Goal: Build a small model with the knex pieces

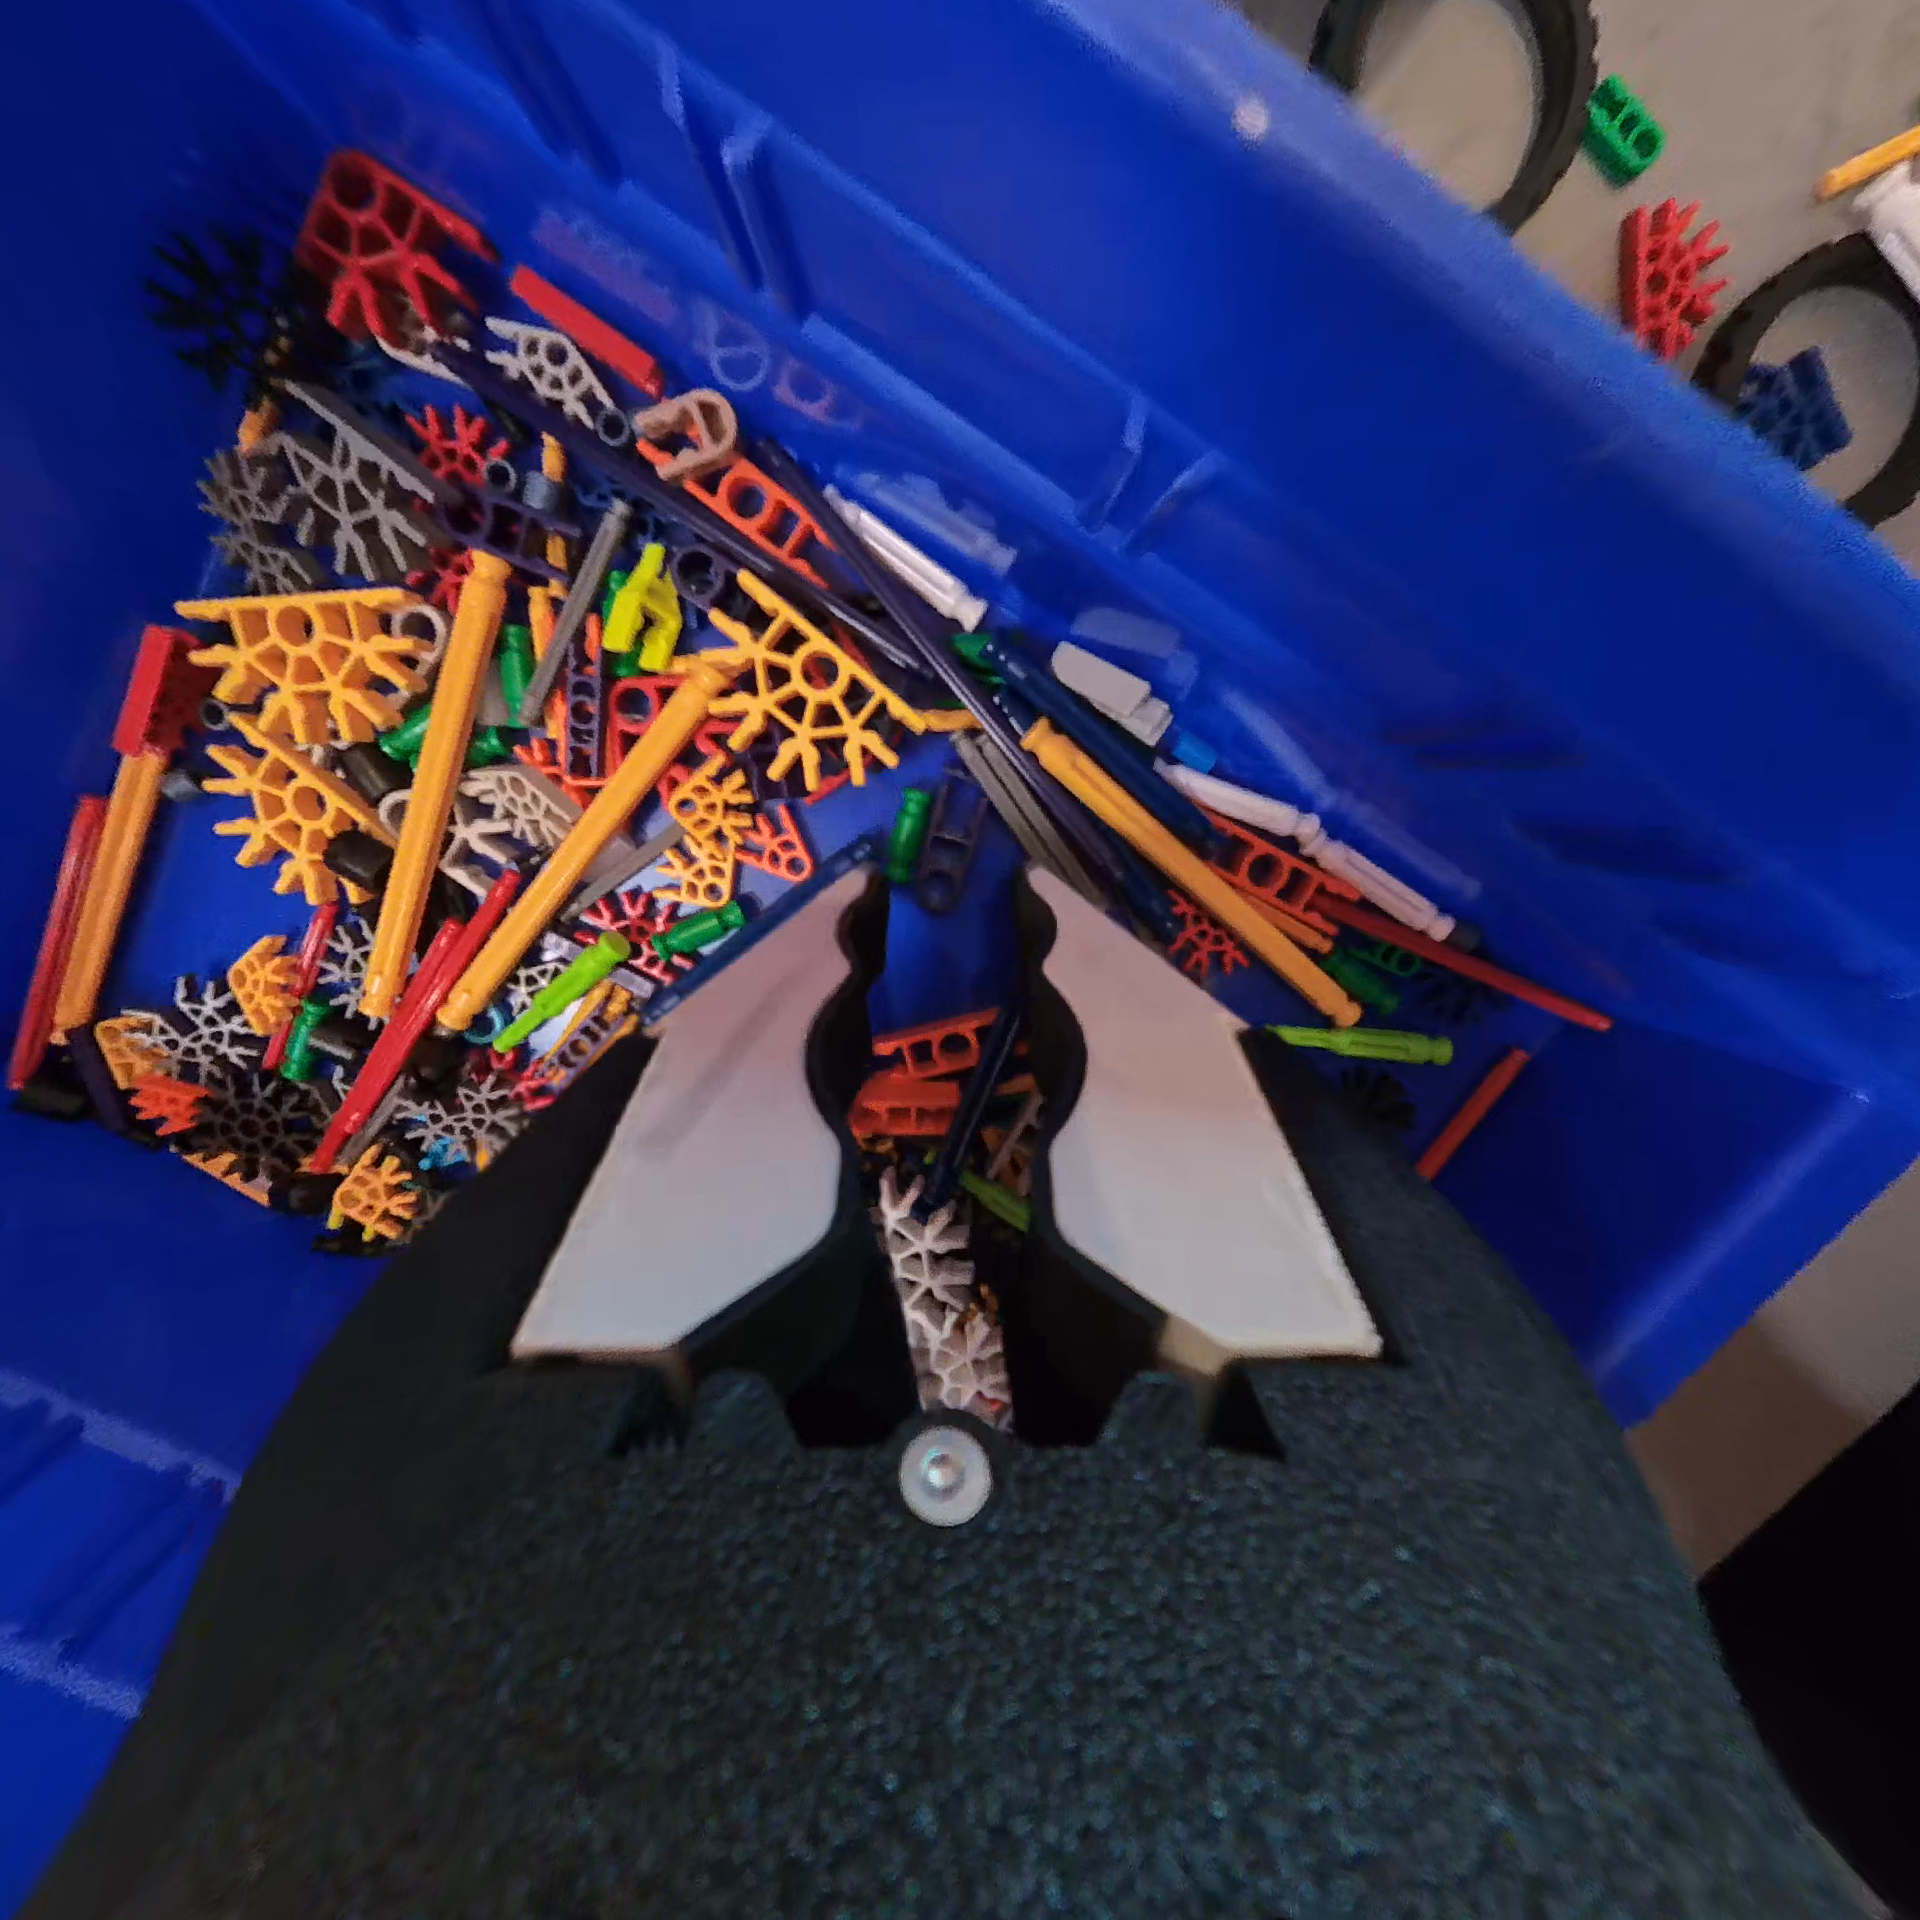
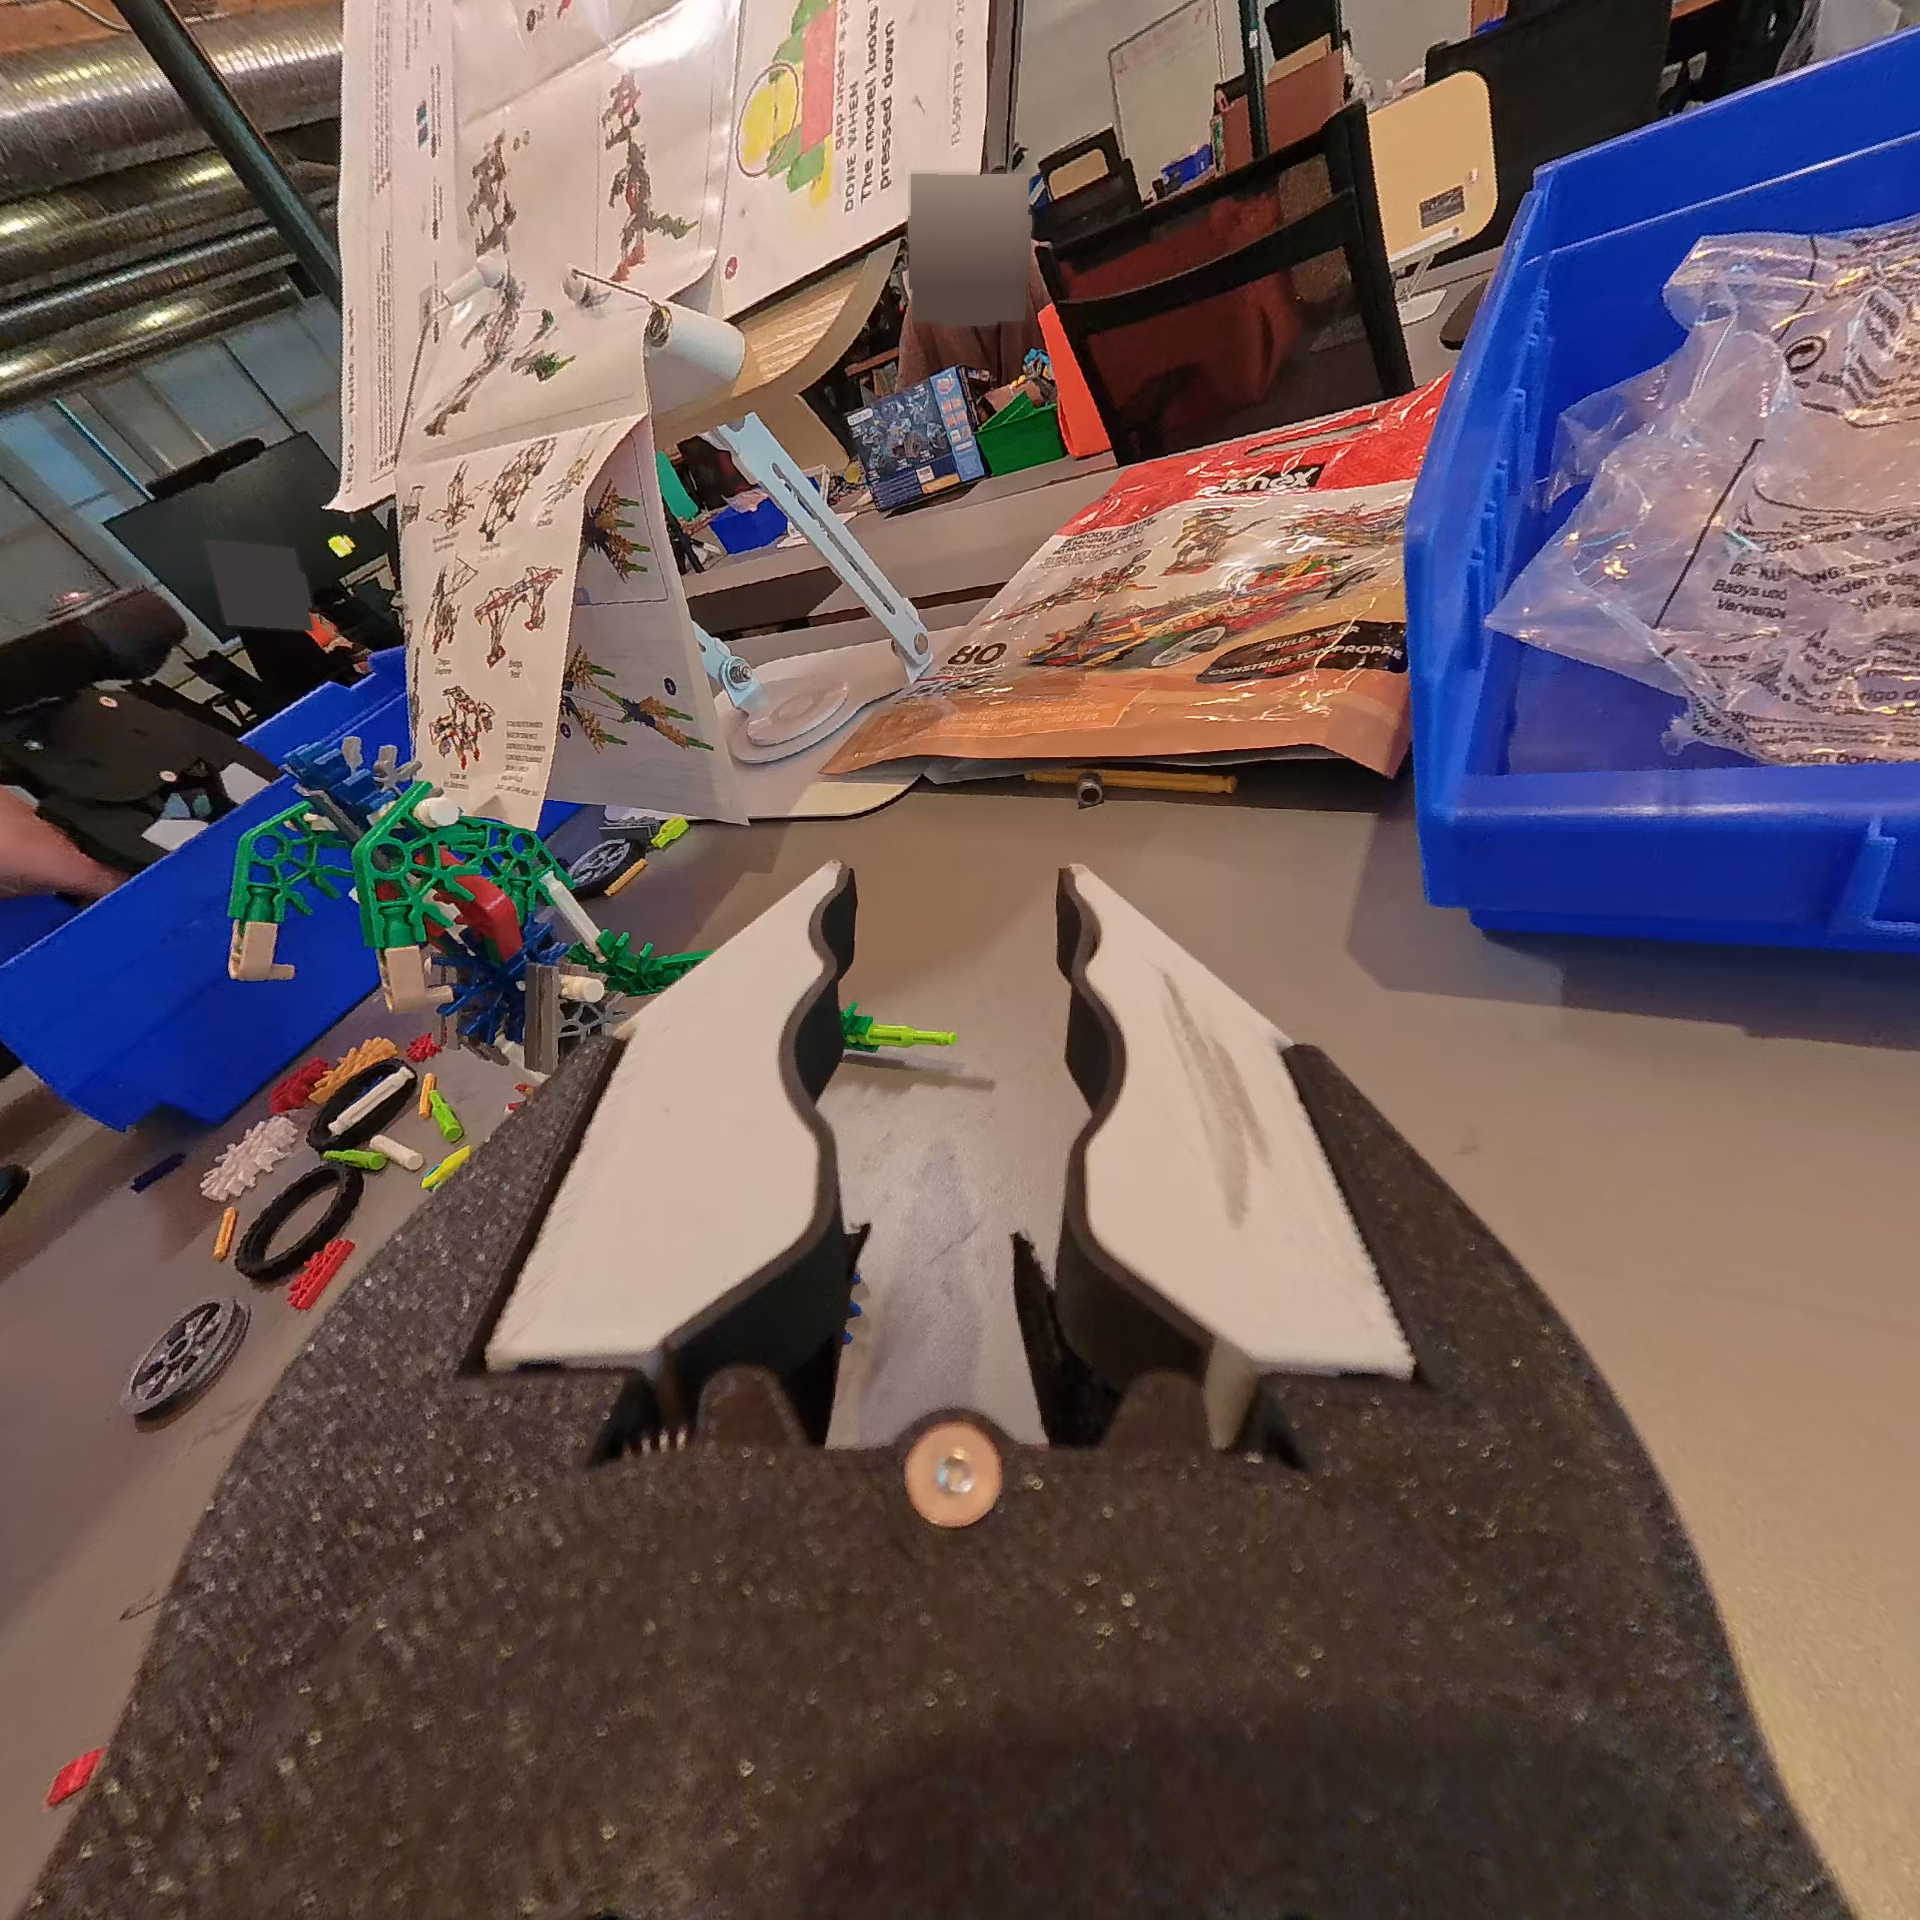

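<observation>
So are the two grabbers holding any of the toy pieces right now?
No, nothing is held. The left gripper is open above the pile of pieces in the blue bin. The right gripper is open over the bare grey table.

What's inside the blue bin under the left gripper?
The blue bin holds a loose heap of construction-toy pieces: yellow rods, orange, red and grey connectors, small green pegs. The left gripper, jaws open, covers the pieces beneath it.
</observation>
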Demonstrator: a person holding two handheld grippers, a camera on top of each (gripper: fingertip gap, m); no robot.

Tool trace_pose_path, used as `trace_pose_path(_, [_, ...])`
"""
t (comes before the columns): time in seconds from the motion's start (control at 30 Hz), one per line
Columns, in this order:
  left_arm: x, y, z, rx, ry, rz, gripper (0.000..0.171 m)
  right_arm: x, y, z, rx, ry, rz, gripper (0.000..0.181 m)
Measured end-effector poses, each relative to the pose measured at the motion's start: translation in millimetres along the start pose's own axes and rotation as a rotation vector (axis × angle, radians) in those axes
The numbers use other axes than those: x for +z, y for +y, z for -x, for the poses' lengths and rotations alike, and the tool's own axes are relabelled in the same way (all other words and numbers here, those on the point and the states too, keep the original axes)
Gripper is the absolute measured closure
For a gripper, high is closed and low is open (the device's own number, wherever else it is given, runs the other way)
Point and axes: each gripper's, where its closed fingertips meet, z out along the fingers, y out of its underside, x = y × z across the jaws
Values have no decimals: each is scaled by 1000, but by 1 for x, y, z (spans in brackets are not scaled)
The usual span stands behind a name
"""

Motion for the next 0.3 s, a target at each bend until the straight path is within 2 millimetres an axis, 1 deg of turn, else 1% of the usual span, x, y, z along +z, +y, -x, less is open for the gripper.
trace_pose_path(0.03, [2,4,-1,11,-3,16,155,0,0,0,0,0,1,143])
trace_pose_path(0.1, [2,6,-4,16,-6,19,157,0,0,0,1,0,0,143])
trace_pose_path(0.13, [1,7,-6,16,0,18,161,0,0,0,1,0,1,143])
trace_pose_path(0.3, [0,12,-10,12,1,25,167,0,0,0,4,-1,4,143])
